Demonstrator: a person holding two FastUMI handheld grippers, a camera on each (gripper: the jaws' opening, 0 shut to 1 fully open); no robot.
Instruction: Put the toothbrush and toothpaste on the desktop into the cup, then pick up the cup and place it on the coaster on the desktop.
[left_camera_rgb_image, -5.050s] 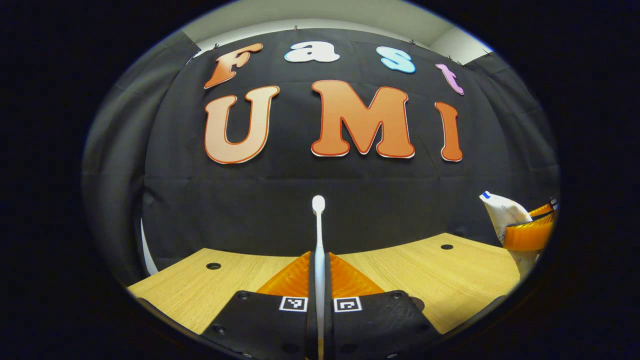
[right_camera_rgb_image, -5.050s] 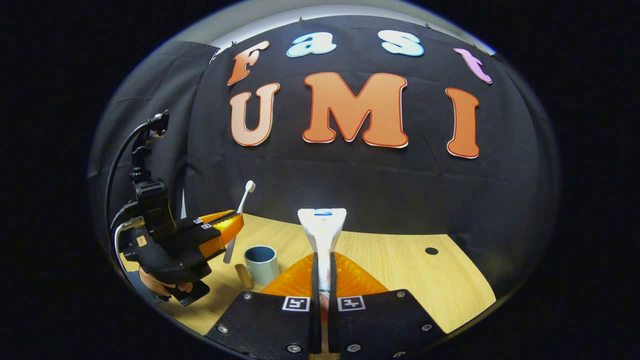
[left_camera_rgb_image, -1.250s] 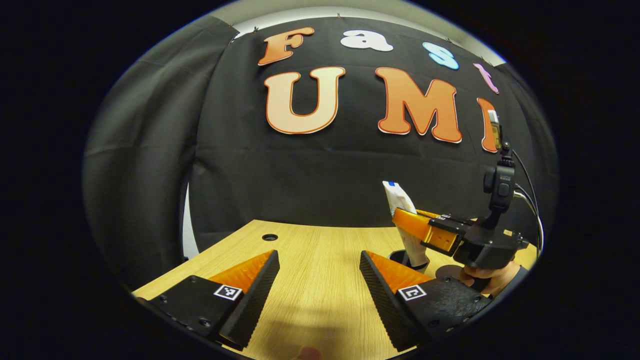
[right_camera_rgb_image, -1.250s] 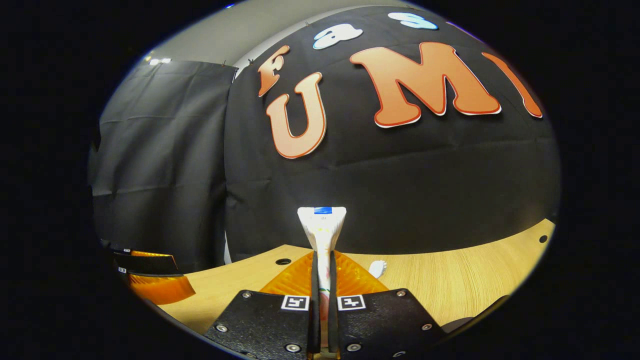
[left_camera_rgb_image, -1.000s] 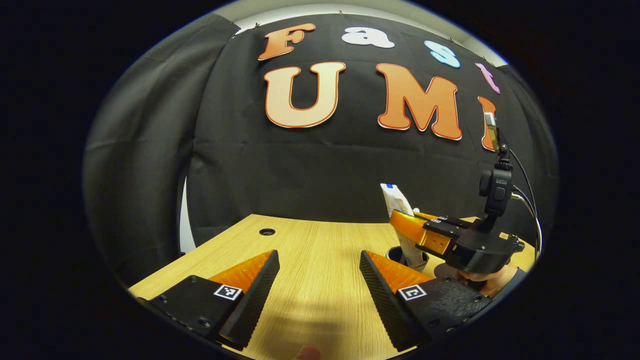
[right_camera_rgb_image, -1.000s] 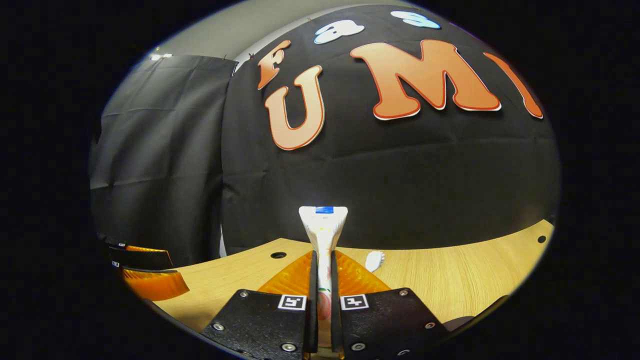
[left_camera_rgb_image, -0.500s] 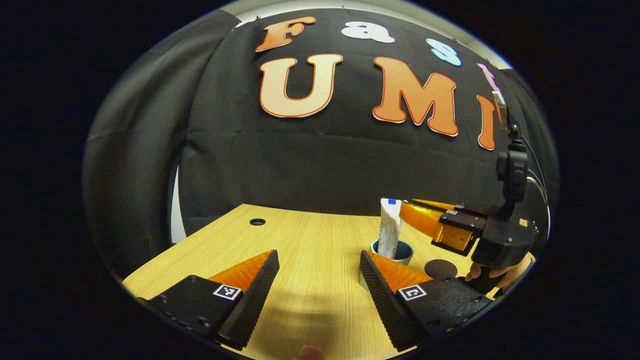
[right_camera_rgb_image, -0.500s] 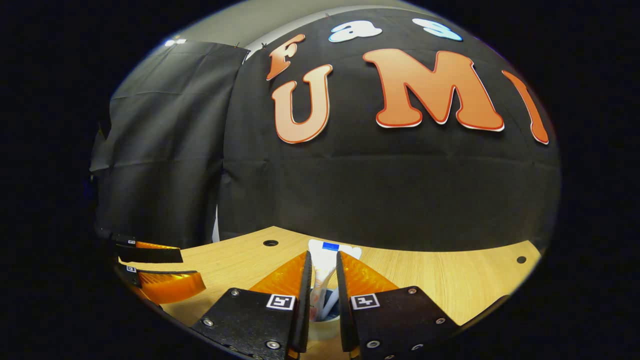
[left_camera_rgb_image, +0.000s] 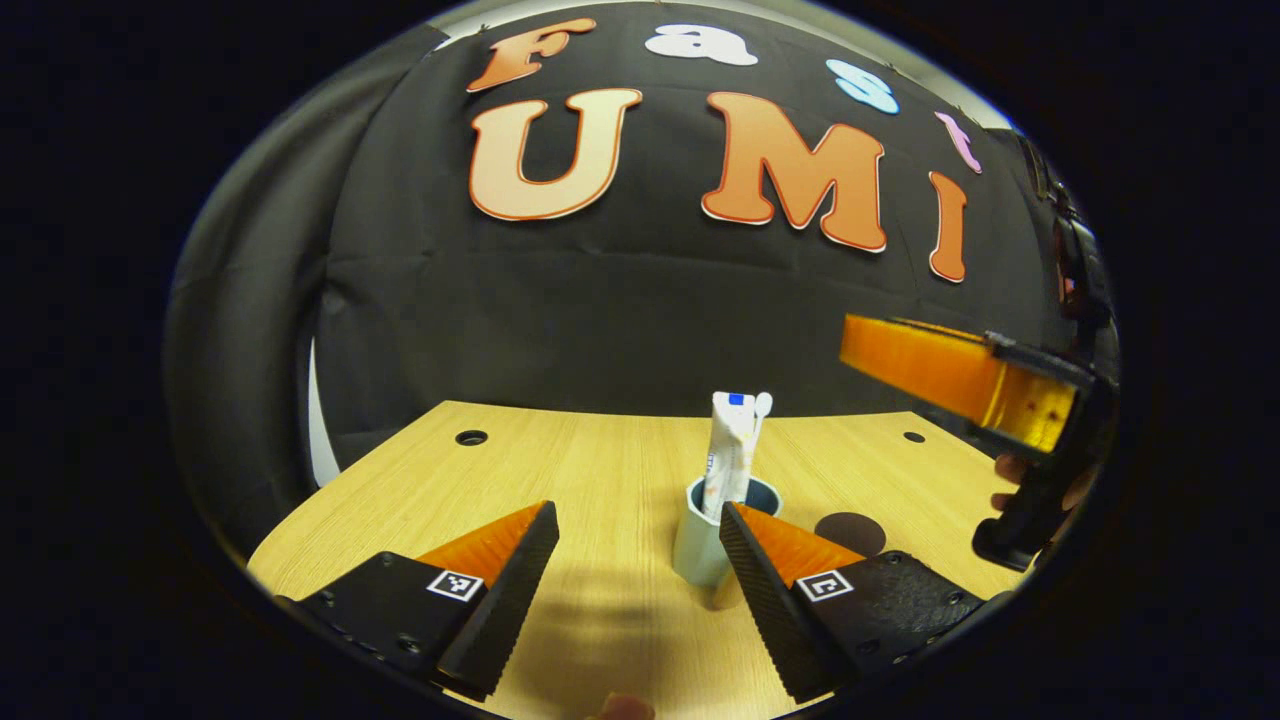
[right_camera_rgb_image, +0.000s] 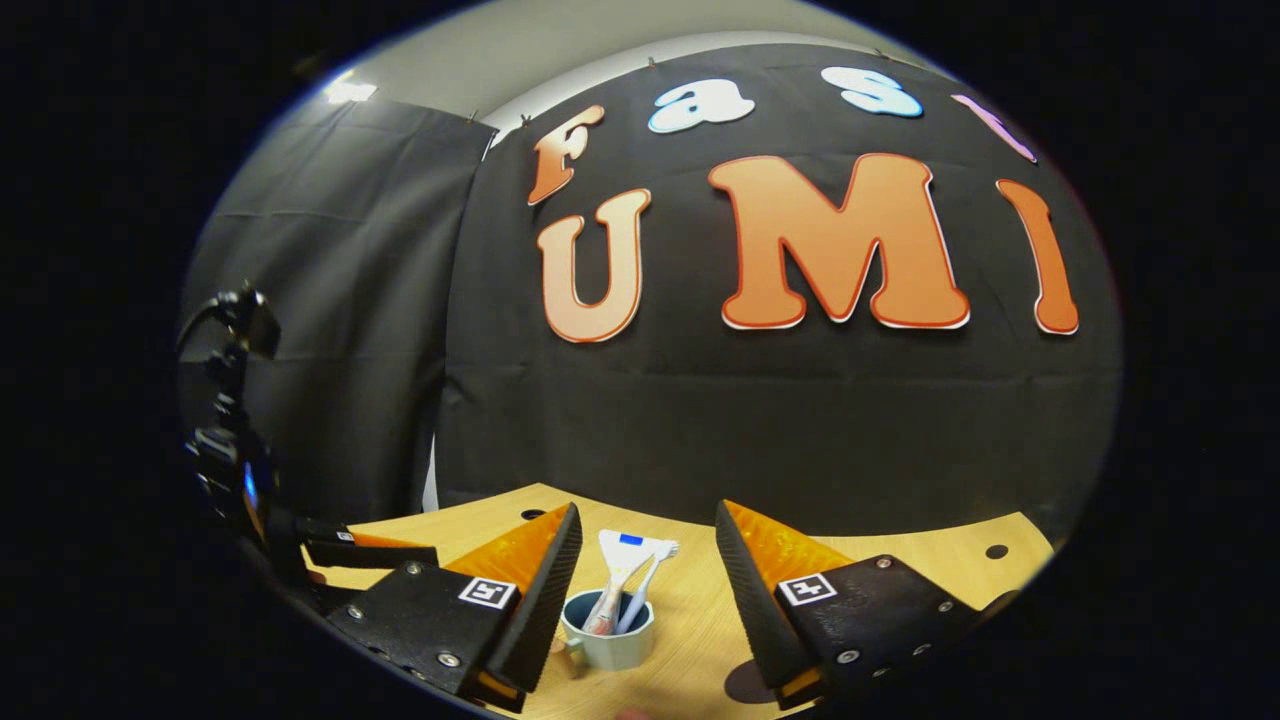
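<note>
A pale blue cup (left_camera_rgb_image: 708, 545) stands upright on the wooden desktop (left_camera_rgb_image: 590, 470). The white toothpaste tube (left_camera_rgb_image: 727, 450) and the white toothbrush (left_camera_rgb_image: 761, 405) stand in it. Just ahead of the cup's left side, my left gripper (left_camera_rgb_image: 635, 515) is open and holds nothing. A dark round coaster (left_camera_rgb_image: 848, 532) lies right of the cup. My right gripper (right_camera_rgb_image: 645, 515) hangs open above the cup (right_camera_rgb_image: 610, 642), with the toothpaste tube (right_camera_rgb_image: 618, 565) and toothbrush (right_camera_rgb_image: 655, 565) below its fingers. The right gripper (left_camera_rgb_image: 955, 378) also shows high at the right in the left gripper view, held by a hand (left_camera_rgb_image: 1010, 470).
The desktop has small round holes near its back corners (left_camera_rgb_image: 470, 437) (left_camera_rgb_image: 913, 436). Black cloth walls close the booth behind and at the left. The coaster's edge (right_camera_rgb_image: 745, 685) lies right of the cup. The left gripper (right_camera_rgb_image: 345, 548) sits low at the left.
My right gripper opened, let the toothpaste drop into the cup beside the toothbrush, and rose above it. My left gripper stayed open and turned toward the cup.
</note>
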